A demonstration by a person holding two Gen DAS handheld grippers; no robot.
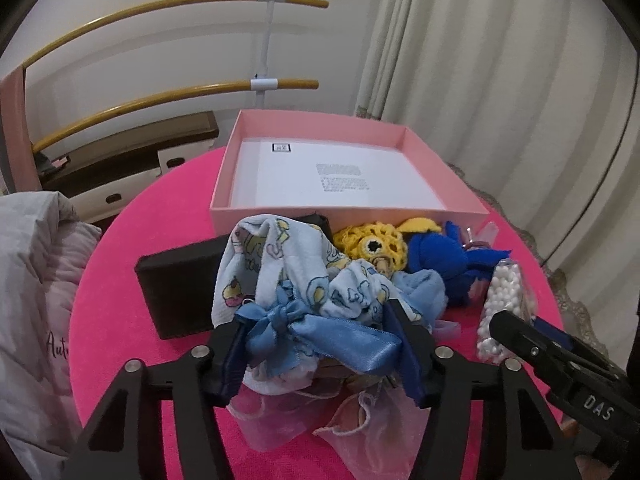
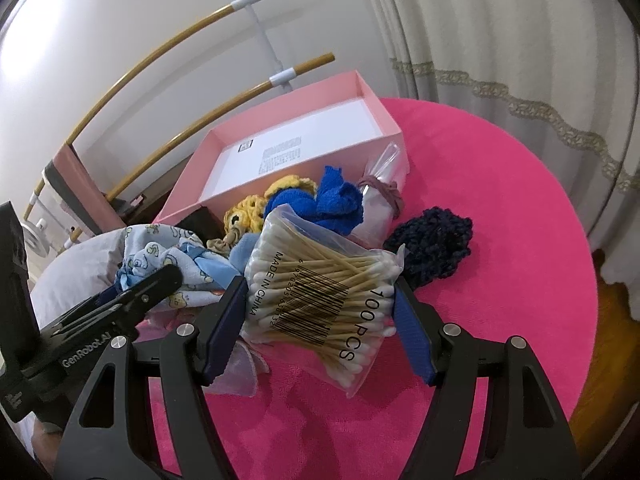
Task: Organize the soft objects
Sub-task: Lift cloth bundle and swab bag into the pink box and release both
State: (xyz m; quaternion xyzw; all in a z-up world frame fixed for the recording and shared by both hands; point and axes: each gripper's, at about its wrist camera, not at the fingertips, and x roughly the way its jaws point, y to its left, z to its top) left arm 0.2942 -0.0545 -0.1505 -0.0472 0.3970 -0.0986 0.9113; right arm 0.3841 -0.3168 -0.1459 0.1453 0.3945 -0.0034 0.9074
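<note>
- Setting: a home, likely a bedroom.
- Right of frame: pleated cream curtains (image 1: 480, 80) with a lace band.
- Upper left: wooden rails (image 1: 160, 12) against a wall.
- Lower left: grey padded bedding (image 1: 36, 280).
- Centre: round table with pink cover (image 1: 140, 360).

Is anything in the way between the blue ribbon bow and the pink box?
Yes. Behind the blue ribbon bow sits the printed baby cloth, then the yellow crochet piece, both piled before the near wall of the pink box.
</note>
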